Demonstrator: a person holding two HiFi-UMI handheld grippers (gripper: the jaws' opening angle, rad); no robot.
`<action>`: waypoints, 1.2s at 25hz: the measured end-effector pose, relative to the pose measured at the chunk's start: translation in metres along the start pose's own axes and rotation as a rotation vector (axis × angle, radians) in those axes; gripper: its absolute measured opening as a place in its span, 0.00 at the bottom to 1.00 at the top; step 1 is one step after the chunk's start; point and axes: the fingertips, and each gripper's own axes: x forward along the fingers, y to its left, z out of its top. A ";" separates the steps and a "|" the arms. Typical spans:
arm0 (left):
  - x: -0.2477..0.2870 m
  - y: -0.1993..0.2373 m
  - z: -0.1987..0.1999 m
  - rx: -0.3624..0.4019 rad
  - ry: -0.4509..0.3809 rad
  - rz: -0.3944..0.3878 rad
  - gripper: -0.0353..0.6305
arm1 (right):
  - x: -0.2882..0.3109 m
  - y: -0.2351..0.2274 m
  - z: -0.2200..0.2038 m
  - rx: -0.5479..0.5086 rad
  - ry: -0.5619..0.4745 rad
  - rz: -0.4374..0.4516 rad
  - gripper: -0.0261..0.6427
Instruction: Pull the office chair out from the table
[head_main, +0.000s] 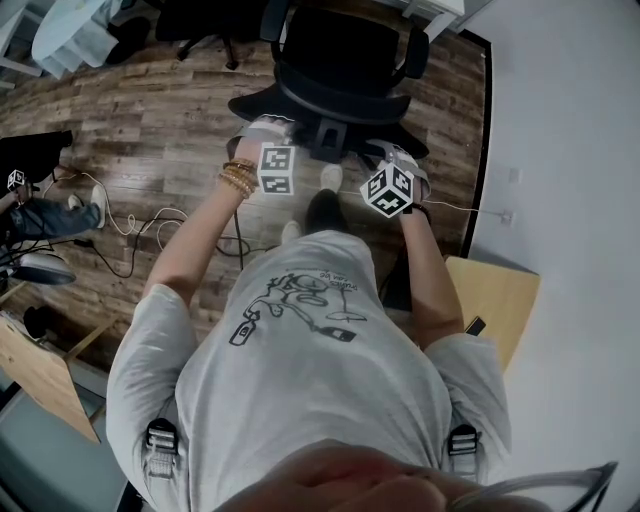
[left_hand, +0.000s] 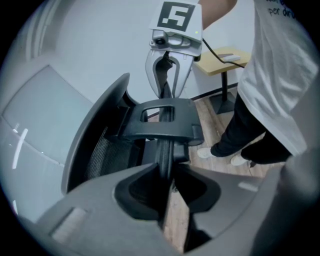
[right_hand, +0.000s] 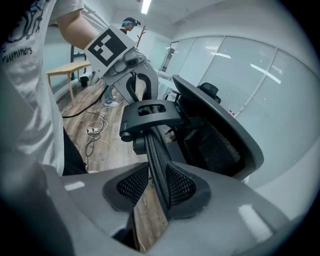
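The black office chair (head_main: 345, 55) stands on the wood floor just ahead of the person, its back toward them. My left gripper (head_main: 262, 132) and right gripper (head_main: 398, 158) both sit on the top edge of the mesh backrest (head_main: 320, 105), one on each side. In the left gripper view my left gripper (left_hand: 167, 185) is shut on the thin backrest edge (left_hand: 164, 150); past the centre bracket (left_hand: 160, 120) the right gripper (left_hand: 167, 65) shows. In the right gripper view my right gripper (right_hand: 155, 190) is shut on the mesh edge (right_hand: 155, 150); the left gripper (right_hand: 134, 82) shows beyond.
A light wood table (head_main: 500, 290) stands at the right against the white wall (head_main: 580, 150). Cables (head_main: 130, 230) lie on the floor at the left, near another person's legs (head_main: 50, 215). A second chair (head_main: 200, 30) stands at the back left.
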 end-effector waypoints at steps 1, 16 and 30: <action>-0.003 -0.005 0.001 0.000 0.000 0.000 0.20 | -0.003 0.005 -0.001 0.000 0.001 0.000 0.22; -0.042 -0.079 0.018 0.002 -0.026 -0.019 0.20 | -0.038 0.079 -0.008 0.002 0.012 0.010 0.22; -0.066 -0.136 0.034 0.005 -0.028 -0.015 0.20 | -0.065 0.135 -0.020 0.002 0.006 0.018 0.22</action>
